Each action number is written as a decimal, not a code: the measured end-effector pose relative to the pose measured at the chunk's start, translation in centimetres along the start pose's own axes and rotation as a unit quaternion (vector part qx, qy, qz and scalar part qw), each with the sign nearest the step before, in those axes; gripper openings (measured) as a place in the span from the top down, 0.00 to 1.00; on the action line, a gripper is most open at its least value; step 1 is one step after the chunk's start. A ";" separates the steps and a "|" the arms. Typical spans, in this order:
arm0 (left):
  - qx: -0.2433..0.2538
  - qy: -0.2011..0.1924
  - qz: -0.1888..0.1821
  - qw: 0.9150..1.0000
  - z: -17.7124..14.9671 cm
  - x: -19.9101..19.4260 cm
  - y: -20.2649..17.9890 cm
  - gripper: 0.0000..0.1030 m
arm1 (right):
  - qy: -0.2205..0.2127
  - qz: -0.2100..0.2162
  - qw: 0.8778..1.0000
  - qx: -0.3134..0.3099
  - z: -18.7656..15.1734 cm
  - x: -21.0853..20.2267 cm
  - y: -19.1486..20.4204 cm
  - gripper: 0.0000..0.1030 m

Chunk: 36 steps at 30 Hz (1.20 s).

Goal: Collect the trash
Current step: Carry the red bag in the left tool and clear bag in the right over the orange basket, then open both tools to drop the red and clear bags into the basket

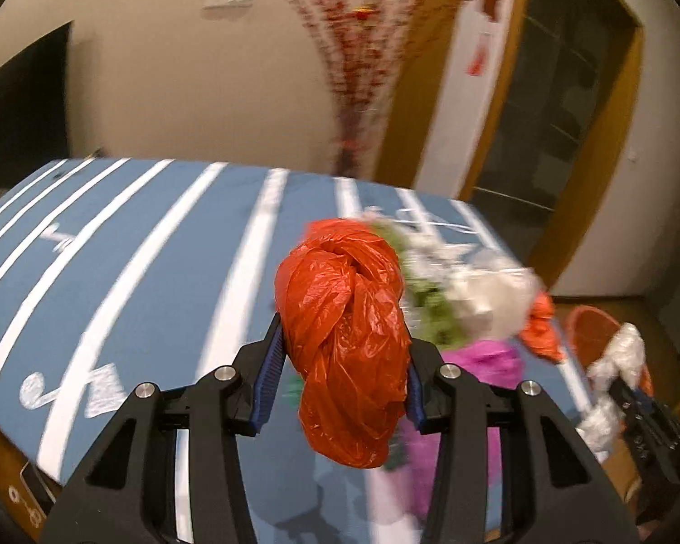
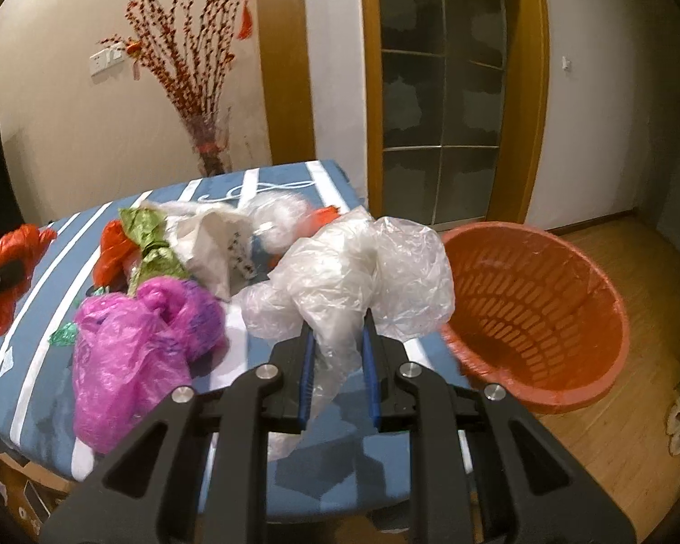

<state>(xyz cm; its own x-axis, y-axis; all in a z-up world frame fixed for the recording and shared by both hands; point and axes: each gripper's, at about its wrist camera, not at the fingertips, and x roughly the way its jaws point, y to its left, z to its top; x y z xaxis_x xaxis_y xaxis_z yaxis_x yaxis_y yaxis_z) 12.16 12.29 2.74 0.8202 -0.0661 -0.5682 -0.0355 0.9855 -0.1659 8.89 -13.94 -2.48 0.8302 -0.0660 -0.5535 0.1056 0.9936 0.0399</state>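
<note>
My left gripper [image 1: 342, 331] is shut on a crumpled red plastic bag [image 1: 344, 340] and holds it above the blue striped table [image 1: 136, 235]. It also shows at the far left of the right wrist view [image 2: 9, 272]. My right gripper [image 2: 340, 322] is shut on a clear plastic bag [image 2: 362, 272] at the table's right edge, next to the orange basket [image 2: 539, 313]. More trash lies on the table: a magenta bag [image 2: 131, 353], a green wrapper [image 2: 152, 245], a white paper bag [image 2: 213, 245] and another red bag [image 2: 113, 254].
The orange basket stands on the wooden floor [image 2: 634, 408] to the right of the table. A vase of red branches [image 2: 199, 104] stands behind the table by the wall. A glass door [image 2: 439, 90] is at the back right.
</note>
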 end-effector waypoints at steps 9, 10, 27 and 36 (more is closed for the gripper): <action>0.057 0.019 -0.112 0.992 0.0 2.0 -10.6 0.57 | -0.020 -0.050 0.998 0.035 1.1 -0.8 -6.4 0.81; 0.062 0.023 -0.120 0.991 -0.1 2.2 -11.5 0.57 | -0.021 -0.056 0.997 0.040 1.2 -0.9 -7.2 0.81; 0.145 0.079 -0.242 0.956 -2.9 8.2 -28.0 0.57 | -0.020 -0.111 0.987 0.112 2.3 1.5 -19.5 0.81; 0.154 0.107 -0.258 0.948 -4.1 10.6 -31.7 0.56 | -0.012 -0.102 0.987 0.123 2.8 4.0 -22.2 0.81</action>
<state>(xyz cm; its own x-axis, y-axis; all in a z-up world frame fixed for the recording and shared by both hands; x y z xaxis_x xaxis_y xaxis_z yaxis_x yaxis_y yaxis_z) 19.63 -20.28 -1.35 0.5479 -0.5486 -0.6315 0.5331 0.8107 -0.2417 11.38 -36.50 -3.25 0.7900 -0.2679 -0.5515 0.3996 0.9072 0.1317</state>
